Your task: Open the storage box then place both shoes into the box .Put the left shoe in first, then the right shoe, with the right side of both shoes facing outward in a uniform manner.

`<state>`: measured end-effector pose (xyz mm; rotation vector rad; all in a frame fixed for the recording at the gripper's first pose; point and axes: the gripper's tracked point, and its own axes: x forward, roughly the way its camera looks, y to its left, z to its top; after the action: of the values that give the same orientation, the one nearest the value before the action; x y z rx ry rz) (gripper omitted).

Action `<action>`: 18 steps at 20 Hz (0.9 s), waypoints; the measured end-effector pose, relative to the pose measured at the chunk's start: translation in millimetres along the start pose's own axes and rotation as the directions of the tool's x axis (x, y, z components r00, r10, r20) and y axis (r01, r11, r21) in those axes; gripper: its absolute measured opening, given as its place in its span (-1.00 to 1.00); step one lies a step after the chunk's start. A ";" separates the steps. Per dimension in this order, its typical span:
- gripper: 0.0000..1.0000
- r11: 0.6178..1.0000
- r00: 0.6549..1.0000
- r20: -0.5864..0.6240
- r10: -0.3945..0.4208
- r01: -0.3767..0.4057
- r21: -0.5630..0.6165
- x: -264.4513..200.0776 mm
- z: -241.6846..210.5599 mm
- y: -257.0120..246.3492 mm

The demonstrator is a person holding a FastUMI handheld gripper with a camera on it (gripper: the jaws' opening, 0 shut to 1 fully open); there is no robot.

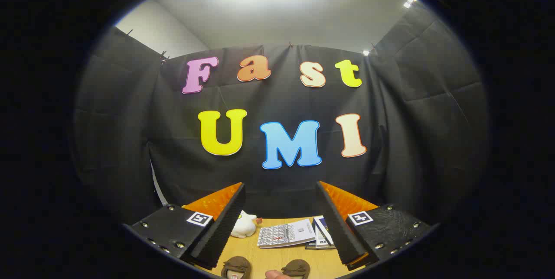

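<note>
My gripper is open, its two fingers spread wide and nothing between them. It is raised and looks out level at the booth wall. Low between the fingers, on the wooden table, lie two brown shoes: one nearer the left finger, the other to its right. Both are cut off by the bottom of the view. A fingertip of a person's hand shows between the two shoes.
A small white plush toy sits on the table beside the left finger. A booklet and a few more printed papers lie further back, toward the right finger. The black cloth wall closes the table's far side.
</note>
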<state>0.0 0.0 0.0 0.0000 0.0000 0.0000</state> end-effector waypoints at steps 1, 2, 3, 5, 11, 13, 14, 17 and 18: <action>0.96 1.000 1.000 -0.002 0.015 -0.015 0.023 -4.9 -3.0 8.1; 0.96 0.998 0.999 0.004 0.033 -0.034 0.044 -9.0 -1.6 15.1; 0.97 0.998 0.999 0.011 0.032 -0.032 0.052 -13.2 0.8 16.0; 0.97 0.998 0.999 0.011 0.035 -0.036 0.054 -21.7 1.8 19.8; 0.97 0.999 0.999 0.016 0.038 -0.038 -0.019 -33.7 -1.7 29.0; 0.97 0.998 0.999 0.019 0.041 -0.040 -0.038 -33.2 -3.1 31.5; 0.97 0.998 0.999 0.016 0.047 -0.047 -0.029 -32.2 -4.2 34.7; 0.97 0.998 0.999 -0.001 0.054 -0.054 -0.016 -29.3 -12.0 36.8; 0.97 0.998 0.998 -0.007 0.055 -0.055 -0.016 -27.1 -14.9 37.5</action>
<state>-27.1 37.5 -14.9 -0.0160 0.0063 0.0552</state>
